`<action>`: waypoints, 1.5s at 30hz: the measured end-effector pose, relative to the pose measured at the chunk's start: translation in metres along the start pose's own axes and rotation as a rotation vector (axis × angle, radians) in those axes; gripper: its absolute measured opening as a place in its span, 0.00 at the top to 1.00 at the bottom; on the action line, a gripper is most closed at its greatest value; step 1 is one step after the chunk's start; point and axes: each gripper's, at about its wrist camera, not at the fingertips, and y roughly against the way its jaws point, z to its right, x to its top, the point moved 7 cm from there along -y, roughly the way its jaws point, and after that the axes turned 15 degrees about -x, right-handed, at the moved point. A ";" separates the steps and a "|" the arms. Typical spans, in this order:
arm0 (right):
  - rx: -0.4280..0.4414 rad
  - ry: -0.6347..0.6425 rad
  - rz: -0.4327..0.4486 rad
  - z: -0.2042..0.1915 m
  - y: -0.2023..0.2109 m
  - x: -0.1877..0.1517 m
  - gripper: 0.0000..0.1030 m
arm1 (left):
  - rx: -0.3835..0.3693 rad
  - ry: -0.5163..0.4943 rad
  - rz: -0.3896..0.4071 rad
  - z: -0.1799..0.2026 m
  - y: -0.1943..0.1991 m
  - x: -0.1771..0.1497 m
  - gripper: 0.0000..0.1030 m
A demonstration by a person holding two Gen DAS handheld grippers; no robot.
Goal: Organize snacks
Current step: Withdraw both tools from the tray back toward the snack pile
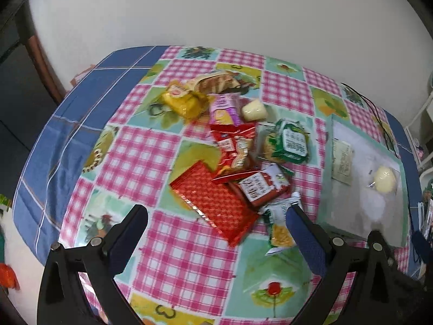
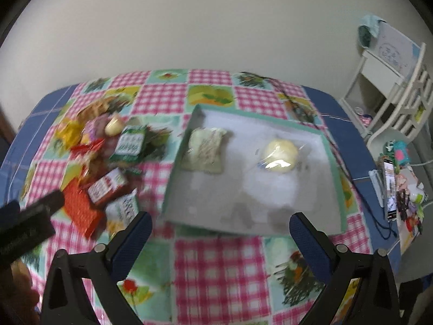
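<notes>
A pile of snack packets lies mid-table: a large red packet point(image 1: 216, 203), a small red box point(image 1: 261, 187), a green-white packet point(image 1: 291, 142), a crinkled red bag point(image 1: 235, 146), a pink packet point(image 1: 223, 109), a yellow packet point(image 1: 182, 100) and a pale round bun point(image 1: 254, 110). A shallow tray with a green rim point(image 2: 334, 159) holds a pale green packet point(image 2: 207, 150) and a wrapped bun point(image 2: 280, 153). My left gripper point(image 1: 216, 216) hovers open over the large red packet. My right gripper point(image 2: 220, 223) hangs open at the tray's near edge, holding nothing.
The table point(image 1: 167, 254) wears a pink-checked cloth over blue fabric. A black cable point(image 2: 295, 103) runs along the far right. White shelving point(image 2: 392, 94) stands by the wall on the right, with small clutter point(image 2: 403, 189) at the table's right edge.
</notes>
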 end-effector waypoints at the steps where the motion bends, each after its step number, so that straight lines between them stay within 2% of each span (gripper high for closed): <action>1: 0.025 0.006 -0.005 -0.005 0.002 -0.003 0.00 | 0.002 0.007 -0.003 -0.003 0.000 -0.002 0.01; 10: 0.162 -0.007 -0.070 -0.034 0.005 -0.014 0.01 | 0.038 0.047 -0.036 -0.026 -0.003 -0.012 0.01; 21: 0.302 -0.002 -0.059 -0.076 0.024 -0.005 0.03 | 0.090 0.134 -0.006 -0.063 0.005 -0.004 0.01; 27: 0.335 0.016 -0.064 -0.092 0.027 -0.002 0.03 | 0.101 0.178 0.003 -0.078 0.008 -0.002 0.01; 32: 0.330 0.043 -0.057 -0.100 0.027 -0.002 0.03 | 0.100 0.210 0.001 -0.085 0.006 -0.001 0.01; 38: 0.376 0.037 -0.117 -0.109 0.014 -0.008 0.03 | 0.085 0.250 -0.013 -0.090 0.000 -0.004 0.01; 42: 0.357 0.051 -0.156 -0.115 -0.001 -0.012 0.12 | 0.074 0.262 -0.047 -0.091 -0.010 -0.006 0.01; 45: 0.343 0.059 -0.189 -0.117 -0.014 -0.014 0.14 | 0.058 0.260 -0.070 -0.088 -0.018 -0.006 0.01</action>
